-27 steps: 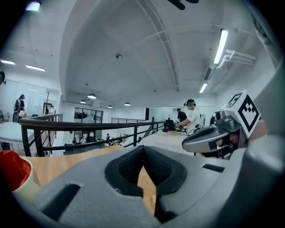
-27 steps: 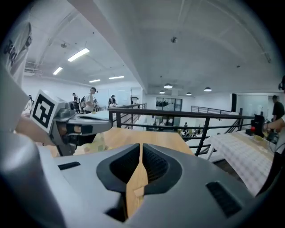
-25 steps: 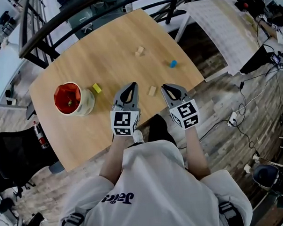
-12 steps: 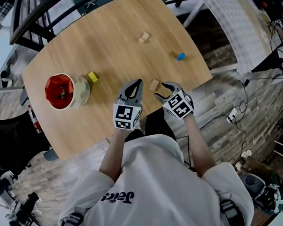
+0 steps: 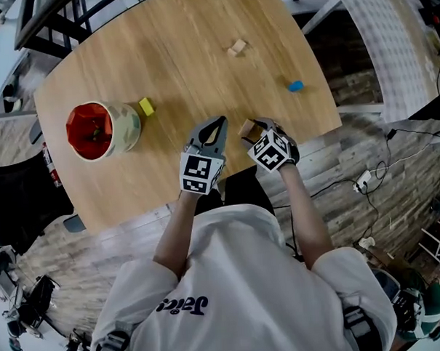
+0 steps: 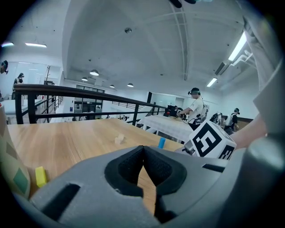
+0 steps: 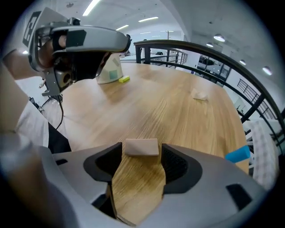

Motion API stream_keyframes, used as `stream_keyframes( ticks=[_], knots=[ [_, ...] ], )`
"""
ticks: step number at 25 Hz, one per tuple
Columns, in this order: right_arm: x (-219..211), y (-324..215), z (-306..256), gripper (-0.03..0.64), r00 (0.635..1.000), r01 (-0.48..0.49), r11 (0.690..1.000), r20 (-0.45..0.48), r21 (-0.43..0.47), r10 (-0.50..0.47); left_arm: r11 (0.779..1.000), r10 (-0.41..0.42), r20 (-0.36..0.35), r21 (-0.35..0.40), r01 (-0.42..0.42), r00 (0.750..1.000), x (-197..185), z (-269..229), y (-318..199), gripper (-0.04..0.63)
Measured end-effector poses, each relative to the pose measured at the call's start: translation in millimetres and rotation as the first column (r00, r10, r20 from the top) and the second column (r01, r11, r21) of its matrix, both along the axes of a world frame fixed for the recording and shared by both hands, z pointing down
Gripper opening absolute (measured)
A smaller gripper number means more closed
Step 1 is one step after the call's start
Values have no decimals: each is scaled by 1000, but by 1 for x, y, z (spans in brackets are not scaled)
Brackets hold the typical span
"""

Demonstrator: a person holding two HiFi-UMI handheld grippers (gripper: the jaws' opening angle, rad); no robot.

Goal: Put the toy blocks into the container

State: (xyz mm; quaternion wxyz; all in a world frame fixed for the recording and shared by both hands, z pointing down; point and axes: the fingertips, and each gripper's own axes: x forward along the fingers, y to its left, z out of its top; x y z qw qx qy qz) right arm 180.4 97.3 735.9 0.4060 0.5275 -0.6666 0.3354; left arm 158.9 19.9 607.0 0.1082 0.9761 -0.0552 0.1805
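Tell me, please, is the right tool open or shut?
Open: the right tool has just opened; its jaws flank the tan block without pressing it.

One overhead view, two low across table (image 5: 164,72)

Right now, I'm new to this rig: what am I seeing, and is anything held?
No robot: a person holds a two-jaw gripper in each hand. The head view looks down from their head; each gripper view looks along its own jaws. On the table: a red-lined container, a yellow block beside it, a blue block and a tan block farther off. The left gripper is shut and empty. The right gripper has just been opening its jaws, which straddle a nearer tan block, not gripping it.
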Motion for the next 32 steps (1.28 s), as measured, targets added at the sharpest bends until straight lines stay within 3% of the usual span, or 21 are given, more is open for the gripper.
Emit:
stream_keyframes(
  ticks=[12, 22, 28, 32],
  knots=[
    [1, -1, 10, 259, 999, 30, 999, -25, -28, -31, 1000, -20, 24, -8, 21, 1000, 0, 5, 0, 8],
    [5, -16, -43, 258, 999, 43, 999, -31, 4, -43, 996, -90, 4, 21, 90, 996, -21, -29, -24, 8],
    [-9, -39, -76, 258, 987, 158, 987, -3, 25, -158, 986, -161, -11, 45, 161, 987, -48, -52, -51, 8],
    [-31, -60, -105, 259, 946, 323, 945, -4, 50, -324, 969, -235, -29, 67, 237, 972, -71, -66, -71, 8]
  ],
)
